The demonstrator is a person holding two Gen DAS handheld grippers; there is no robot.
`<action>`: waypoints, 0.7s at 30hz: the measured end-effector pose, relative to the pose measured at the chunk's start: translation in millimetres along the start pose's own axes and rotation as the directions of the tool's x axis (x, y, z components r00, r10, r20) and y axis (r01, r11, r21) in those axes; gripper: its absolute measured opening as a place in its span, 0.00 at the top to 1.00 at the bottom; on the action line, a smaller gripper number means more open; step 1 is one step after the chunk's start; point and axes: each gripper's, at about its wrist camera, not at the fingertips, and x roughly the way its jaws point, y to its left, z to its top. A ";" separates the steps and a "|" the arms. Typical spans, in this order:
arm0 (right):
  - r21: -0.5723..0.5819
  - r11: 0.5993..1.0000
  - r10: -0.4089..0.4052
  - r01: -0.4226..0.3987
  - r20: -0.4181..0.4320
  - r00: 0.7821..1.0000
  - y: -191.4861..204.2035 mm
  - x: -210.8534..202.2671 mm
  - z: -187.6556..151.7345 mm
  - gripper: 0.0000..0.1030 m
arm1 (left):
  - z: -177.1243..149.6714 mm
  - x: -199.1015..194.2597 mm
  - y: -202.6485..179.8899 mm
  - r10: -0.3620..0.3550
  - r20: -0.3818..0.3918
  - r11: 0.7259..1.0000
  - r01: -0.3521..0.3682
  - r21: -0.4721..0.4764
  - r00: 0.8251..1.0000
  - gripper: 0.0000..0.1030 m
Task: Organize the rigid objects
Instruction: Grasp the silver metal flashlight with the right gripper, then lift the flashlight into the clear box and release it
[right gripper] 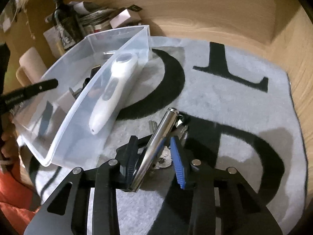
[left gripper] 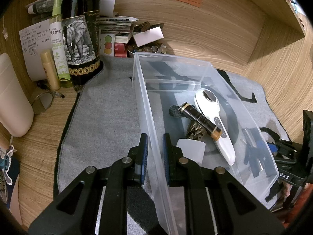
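Left wrist: left gripper [left gripper: 154,152] straddling the clear plastic bin [left gripper: 144,98] wall, jaws narrow, contact unclear; smooth white handheld device [left gripper: 213,123] inside, on grey fleecy mat [left gripper: 105,117]

Right wrist: right gripper [right gripper: 154,156] partly spread around a tilted shiny metal cylinder [right gripper: 156,146], keys beneath, beside the bin on wooden desk [right gripper: 215,9]

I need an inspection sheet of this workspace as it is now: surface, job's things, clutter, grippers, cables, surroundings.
Surface: grey mat with black letters, on a wooden desk.
Job's things: clear plastic bin holding a white handheld device, a dark tube, a pine cone and a white card; silver metal cylinder and keys outside it.
Clutter: wine bottle, green spray bottle, papers, stones.
Grippers: left gripper straddles the bin's wall; right gripper around the cylinder, jaws apart.
Cables: nothing seen.
Surroundings: wooden back panel with notes.
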 end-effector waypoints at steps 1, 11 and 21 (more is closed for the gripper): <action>-0.005 1.000 -0.005 0.005 0.004 1.000 -0.1 0.6 0.2 0.76 | 0.0 0.0 0.1 0.000 0.000 1.000 0.000 0.001 1.000 0.87; -0.048 0.998 -0.043 0.045 0.043 0.998 -3.3 1.4 3.8 0.86 | -0.5 0.0 -0.3 -0.001 -0.004 1.000 0.001 -0.005 1.000 0.87; 0.003 0.998 -0.064 0.064 0.186 0.980 -21.1 -38.2 23.7 0.86 | 1.1 1.7 -1.8 0.011 -0.012 1.000 -0.011 -0.006 1.000 0.87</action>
